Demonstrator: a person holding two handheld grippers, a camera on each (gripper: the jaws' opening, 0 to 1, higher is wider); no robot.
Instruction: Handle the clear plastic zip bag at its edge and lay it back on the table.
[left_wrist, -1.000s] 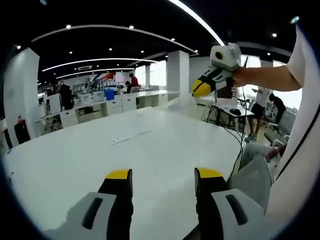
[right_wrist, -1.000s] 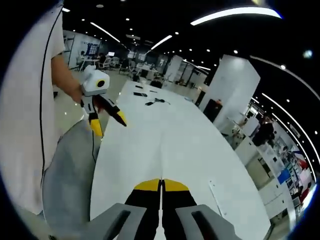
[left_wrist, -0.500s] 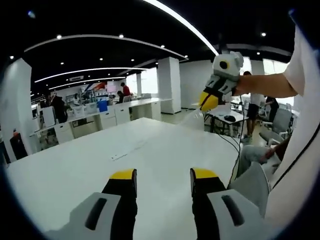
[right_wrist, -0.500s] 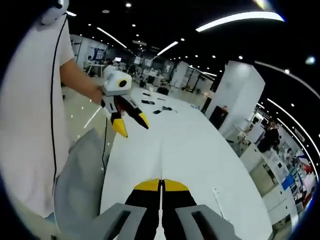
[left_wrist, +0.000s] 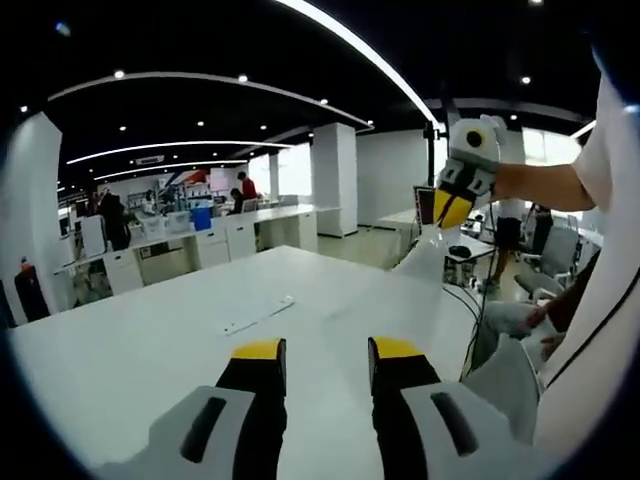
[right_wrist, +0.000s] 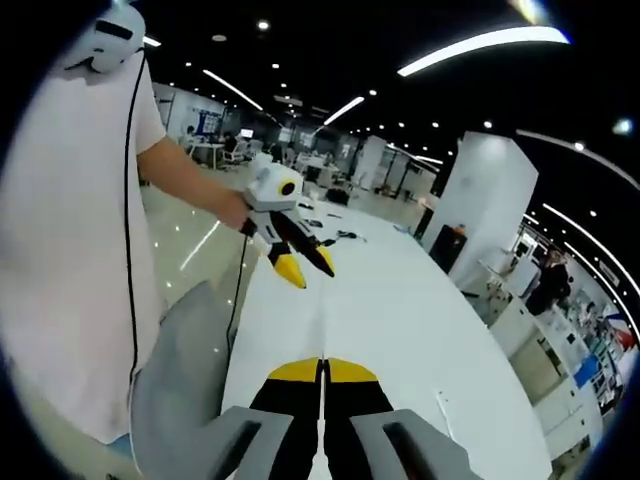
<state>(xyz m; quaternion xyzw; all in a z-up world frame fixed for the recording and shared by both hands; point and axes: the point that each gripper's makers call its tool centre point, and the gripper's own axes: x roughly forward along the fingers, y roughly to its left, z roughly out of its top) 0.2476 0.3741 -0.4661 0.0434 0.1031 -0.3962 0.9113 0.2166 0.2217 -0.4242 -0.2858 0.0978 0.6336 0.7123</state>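
My right gripper (right_wrist: 322, 366) is shut, and a thin pale line, the clear zip bag (right_wrist: 323, 318) seen edge-on, runs up from between its jaws. In the left gripper view the right gripper (left_wrist: 449, 211) is held up at the upper right by a person's hand. The faint, see-through bag (left_wrist: 416, 264) hangs from its yellow tips toward the white table (left_wrist: 150, 340). My left gripper (left_wrist: 326, 350) is open low over the table, left of the bag and apart from it. It shows as the left gripper (right_wrist: 303, 267) in the right gripper view, with its jaws spread.
A small flat strip (left_wrist: 258, 314) lies on the table, also seen as the strip (right_wrist: 441, 406). Dark cables and small items (right_wrist: 335, 238) sit at the table's far end. The person's white shirt (right_wrist: 70, 230) and grey trousers (left_wrist: 500, 365) border the table edge. Desks and people stand behind.
The left gripper's jaws have drawn closer together but stay open. The right gripper has risen with the bag. The two grippers have come nearer to each other.
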